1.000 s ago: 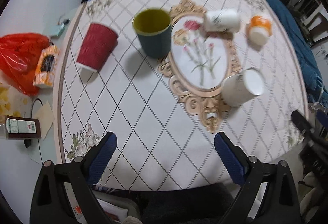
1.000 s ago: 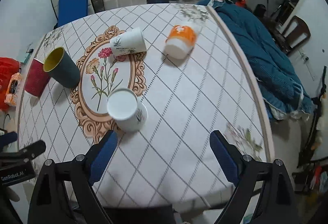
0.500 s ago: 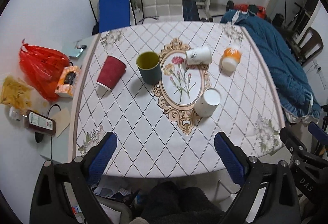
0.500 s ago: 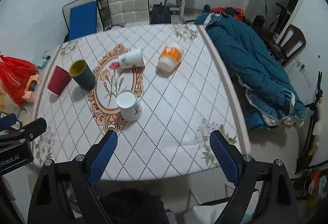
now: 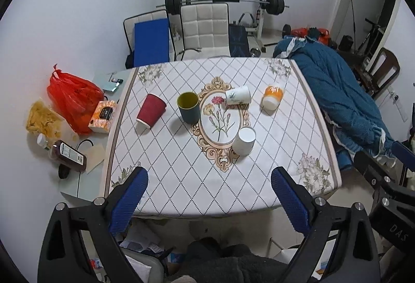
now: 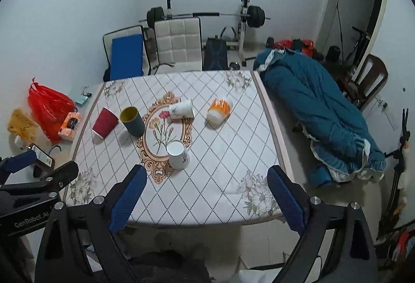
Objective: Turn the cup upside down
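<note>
Several cups stand on the table [image 5: 181, 179]. A dark green cup with a yellow inside [image 5: 188, 111] [image 6: 132, 120] stands upright, mouth up. A red paper cup [image 5: 151, 110] [image 6: 104, 122], an orange and white cup [image 5: 271, 97] [image 6: 219, 110] and a white paper cup [image 5: 244, 141] [image 6: 178, 155] stand upside down. Another white cup [image 5: 237, 95] [image 6: 181, 108] lies on its side. My left gripper [image 5: 208, 195] and my right gripper [image 6: 206, 191] are open and empty, high above and in front of the table's near edge.
A floral placemat [image 5: 220, 122] lies at the table's middle. A red bag [image 5: 72, 96], a tissue box [image 5: 102, 115] and a bottle [image 5: 67, 153] sit on the floor at left. A blue quilt [image 5: 342, 91] lies at right. Chairs [image 5: 205, 29] stand behind the table.
Both grippers have pulled back and up from the table, so the whole table and room now show. The cups have not moved.
</note>
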Demonstrator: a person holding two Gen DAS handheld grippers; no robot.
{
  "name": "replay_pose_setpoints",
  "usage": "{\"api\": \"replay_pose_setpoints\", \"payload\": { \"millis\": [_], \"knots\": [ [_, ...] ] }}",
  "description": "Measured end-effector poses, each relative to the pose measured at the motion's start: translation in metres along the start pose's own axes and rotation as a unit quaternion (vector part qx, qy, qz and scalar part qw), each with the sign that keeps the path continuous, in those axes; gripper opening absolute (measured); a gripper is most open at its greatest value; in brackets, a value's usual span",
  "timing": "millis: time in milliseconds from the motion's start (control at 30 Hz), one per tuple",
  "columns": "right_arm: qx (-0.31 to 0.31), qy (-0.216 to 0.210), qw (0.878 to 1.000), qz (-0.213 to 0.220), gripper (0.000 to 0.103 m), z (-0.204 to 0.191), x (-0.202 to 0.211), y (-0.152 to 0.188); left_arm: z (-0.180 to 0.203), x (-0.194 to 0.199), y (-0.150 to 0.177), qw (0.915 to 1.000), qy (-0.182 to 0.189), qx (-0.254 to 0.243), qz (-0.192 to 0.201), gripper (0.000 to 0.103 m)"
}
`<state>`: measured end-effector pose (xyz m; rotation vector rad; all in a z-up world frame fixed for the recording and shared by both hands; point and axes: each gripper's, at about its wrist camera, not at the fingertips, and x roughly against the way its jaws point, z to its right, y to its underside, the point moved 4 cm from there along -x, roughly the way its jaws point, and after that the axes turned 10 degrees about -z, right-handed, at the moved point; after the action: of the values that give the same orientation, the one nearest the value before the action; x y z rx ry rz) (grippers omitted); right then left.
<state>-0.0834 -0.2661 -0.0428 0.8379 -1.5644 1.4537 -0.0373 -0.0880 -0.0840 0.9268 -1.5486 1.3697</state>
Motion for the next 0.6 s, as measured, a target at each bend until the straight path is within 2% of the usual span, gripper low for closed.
{"api": "replay_pose_setpoints", "payload": {
  "millis": [233,400,600],
  "knots": [
    [0.007,-0.012,1.000,0.021,0.096,0.002,0.042,0.004,0.003,0.023,0.008,0.9999,0.004,0.012,0.012,0.097],
    [0.007,-0.022,1.000,0.021,0.100,0.007,0.052,0.004,0.003,0.031,0.013,0.9996,0.002,0.018,0.021,0.097],
    [0.011,-0.020,1.000,0.016,0.100,0.008,0.050,0.003,0.001,0.030,0.018,0.9996,0.006,0.027,0.012,0.097]
  ]
}}
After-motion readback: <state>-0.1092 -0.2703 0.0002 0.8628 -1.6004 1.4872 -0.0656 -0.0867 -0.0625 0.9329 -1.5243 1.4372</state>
